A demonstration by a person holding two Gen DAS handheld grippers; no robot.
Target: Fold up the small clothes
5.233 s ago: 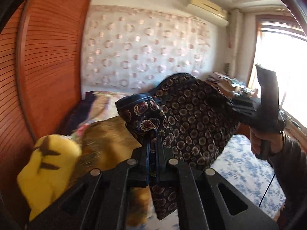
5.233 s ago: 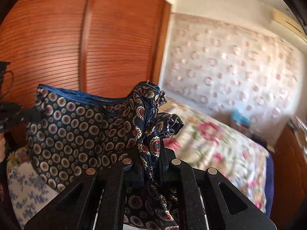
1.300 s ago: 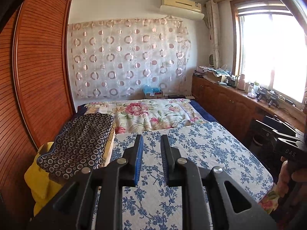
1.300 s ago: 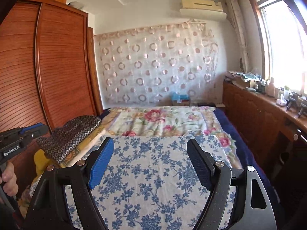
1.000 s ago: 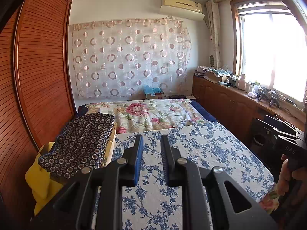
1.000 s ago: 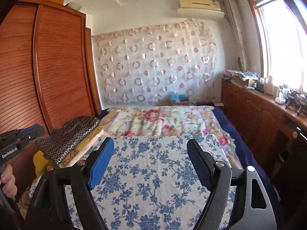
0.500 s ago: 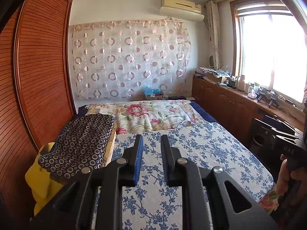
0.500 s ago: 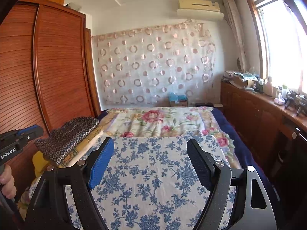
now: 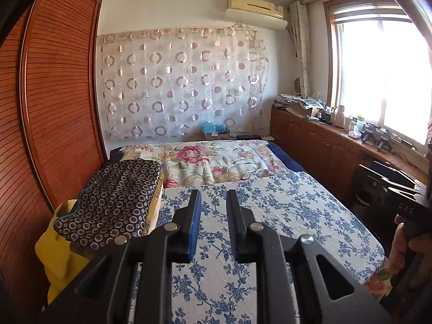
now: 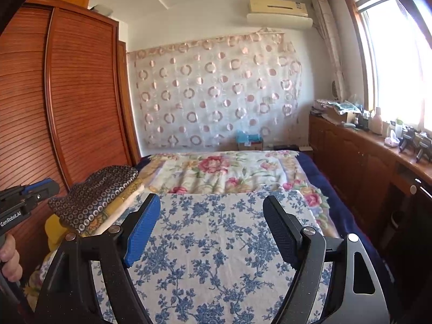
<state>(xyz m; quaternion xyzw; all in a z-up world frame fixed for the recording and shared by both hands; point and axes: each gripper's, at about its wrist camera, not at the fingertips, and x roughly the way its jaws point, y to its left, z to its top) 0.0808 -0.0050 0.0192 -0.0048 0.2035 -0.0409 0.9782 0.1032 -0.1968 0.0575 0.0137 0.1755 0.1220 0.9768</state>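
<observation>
Bedroom scene, both grippers hanging in the air over the foot of the bed with nothing in them. The left gripper point(image 9: 213, 205) has its fingers close together with a narrow gap between them, so not quite pressed shut and pinching nothing. The right gripper point(image 10: 212, 226) has its fingers spread wide, blue pad on one side and black on the other, empty too. The small garment point(image 9: 116, 199), a dark navy piece covered in little ring-and-dot medallions, lies folded flat on top of a stack at the left edge of the bed, right next to the wooden wardrobe point(image 9: 54, 113). Under it you can see a cream and gold folded layer point(image 10: 121, 202) and something bright yellow point(image 9: 58, 256) sticking out at the bottom. The part of the bed under the grippers is covered by a blue floral sheet point(image 9: 270, 216), and further back there's a pink rose quilt point(image 9: 210, 162). A curtain with circle patterns point(image 9: 181, 89) hangs on the far wall, an air conditioner point(image 9: 255, 9) above it, and a long wooden counter point(image 10: 378, 145) with clutter runs under the window on the right. From the right wrist view, the left hand point(image 10: 9, 262) shows at the edge, gripping its handle.
</observation>
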